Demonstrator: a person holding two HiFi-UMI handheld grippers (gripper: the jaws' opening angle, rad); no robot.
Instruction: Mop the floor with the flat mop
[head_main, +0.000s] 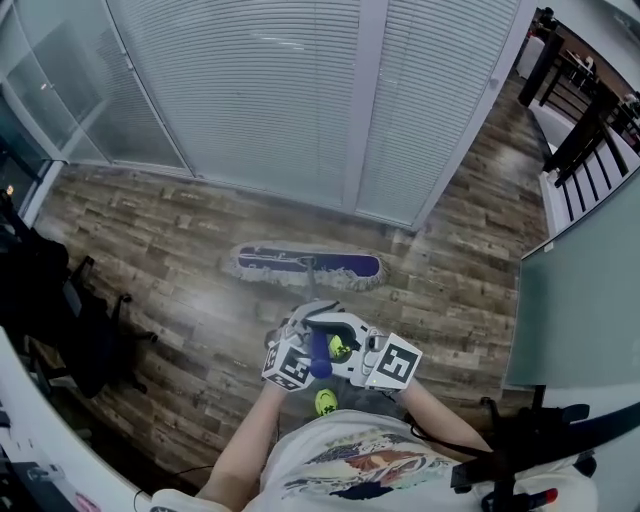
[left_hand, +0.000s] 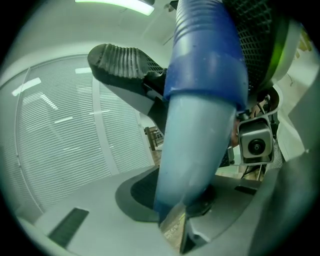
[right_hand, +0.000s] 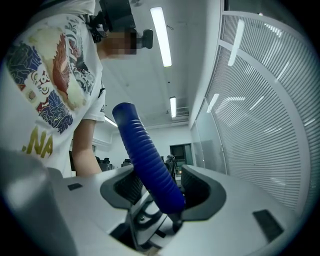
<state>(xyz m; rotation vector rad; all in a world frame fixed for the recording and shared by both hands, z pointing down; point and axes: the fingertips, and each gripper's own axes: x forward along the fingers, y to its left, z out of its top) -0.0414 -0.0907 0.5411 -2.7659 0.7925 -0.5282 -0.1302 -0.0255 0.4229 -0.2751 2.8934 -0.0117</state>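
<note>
L hand-held gripper (left_hand: 170, 150) clamped on pale pole (left_hand: 205, 125) of flat mop (head_main: 308, 265), jaws narrow. R hand-held gripper (right_hand: 165, 187) clamped on ribbed blue grip (right_hand: 147, 155), jaws wider. Mop head flat on wood floor (head_main: 150, 230), nr blinds (head_main: 250, 90).

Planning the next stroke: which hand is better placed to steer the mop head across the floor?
Probably left: the left gripper clamps the mop handle on its smooth shaft, lower and nearer the mop head; the right gripper holds the ribbed grip at the top.
</note>
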